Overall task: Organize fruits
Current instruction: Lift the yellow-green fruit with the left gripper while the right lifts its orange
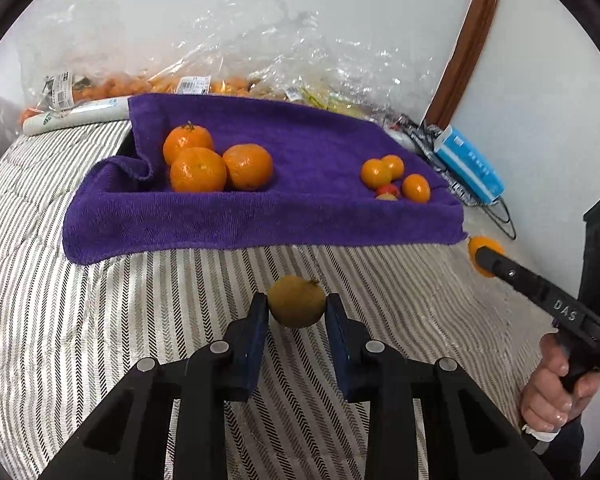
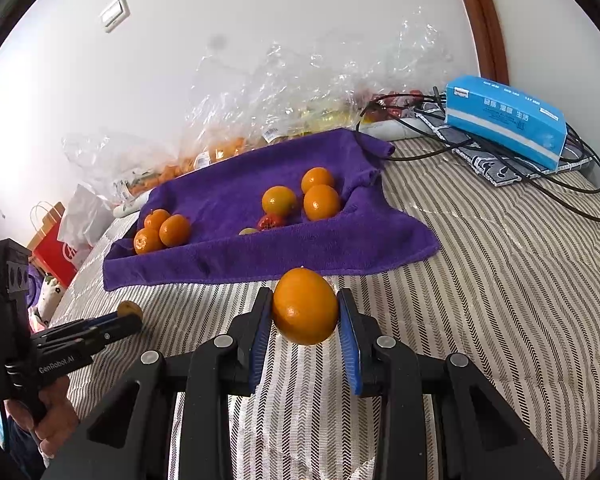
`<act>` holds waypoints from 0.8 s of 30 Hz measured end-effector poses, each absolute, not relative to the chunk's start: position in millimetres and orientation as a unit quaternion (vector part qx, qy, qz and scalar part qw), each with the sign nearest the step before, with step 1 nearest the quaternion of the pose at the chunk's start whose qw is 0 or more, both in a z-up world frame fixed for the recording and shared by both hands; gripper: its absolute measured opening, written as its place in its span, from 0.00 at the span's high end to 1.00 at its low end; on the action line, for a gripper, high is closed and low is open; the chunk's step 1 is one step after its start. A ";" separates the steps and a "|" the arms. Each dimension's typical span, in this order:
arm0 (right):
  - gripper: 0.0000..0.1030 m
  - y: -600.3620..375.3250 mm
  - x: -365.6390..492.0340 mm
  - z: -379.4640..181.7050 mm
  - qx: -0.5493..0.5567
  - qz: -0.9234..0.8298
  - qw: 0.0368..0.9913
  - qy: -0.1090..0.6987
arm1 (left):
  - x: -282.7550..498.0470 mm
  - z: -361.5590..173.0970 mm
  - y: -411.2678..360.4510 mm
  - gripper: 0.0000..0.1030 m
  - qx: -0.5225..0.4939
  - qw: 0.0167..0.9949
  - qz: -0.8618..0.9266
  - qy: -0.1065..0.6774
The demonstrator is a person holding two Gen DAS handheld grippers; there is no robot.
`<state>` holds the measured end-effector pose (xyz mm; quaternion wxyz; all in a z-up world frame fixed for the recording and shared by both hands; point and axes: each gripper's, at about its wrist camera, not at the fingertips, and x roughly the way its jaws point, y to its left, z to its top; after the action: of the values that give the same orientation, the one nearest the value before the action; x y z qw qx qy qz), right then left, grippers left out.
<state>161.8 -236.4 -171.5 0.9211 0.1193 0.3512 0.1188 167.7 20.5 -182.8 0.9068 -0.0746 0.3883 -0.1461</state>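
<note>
My left gripper [image 1: 297, 307] is shut on a small dull yellow fruit [image 1: 296, 300], both blue pads touching its sides just above the striped bedcover [image 1: 100, 320]. In the right wrist view my right gripper [image 2: 305, 305] is shut on a bright orange citrus fruit [image 2: 305, 312]. Beyond both lies a purple towel [image 1: 260, 216]. On its left part sit three large mandarins [image 1: 216, 164]; on its right part sit three small oranges [image 1: 396, 176] and a small red fruit [image 1: 388, 190]. The right gripper [image 1: 485, 259] with its fruit also shows at the left view's right edge, just off the towel's corner.
Crumpled clear plastic bags [image 1: 220, 68] holding more fruit lie against the wall behind the towel. A blue tissue box [image 2: 508, 120] and black cables [image 2: 560, 196] lie at the back right. A red paper bag [image 2: 58, 256] stands beside the bed at the left.
</note>
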 end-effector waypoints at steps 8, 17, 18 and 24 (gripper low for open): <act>0.69 -234.8 160.3 -170.8 0.113 0.114 0.923 0.349 | 160.9 -175.6 16.9 0.73 -0.068 0.915 -0.153 0.366; 0.69 -221.3 157.1 -166.4 0.065 0.094 0.933 0.343 | 154.0 -170.4 18.6 0.73 -0.063 0.925 -0.141 0.346; 0.69 -220.4 155.9 -165.6 0.061 0.091 0.934 0.340 | 153.5 -169.9 18.3 0.73 -0.062 0.926 -0.141 0.345; 0.69 -217.6 151.2 -163.0 0.049 0.082 0.939 0.331 | 149.8 -167.3 17.7 0.74 -0.059 0.930 -0.142 0.333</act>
<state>151.2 -217.6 -163.0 0.9390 0.0489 0.3305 0.0819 149.8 17.7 -167.3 0.9303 -0.0589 0.3331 -0.1416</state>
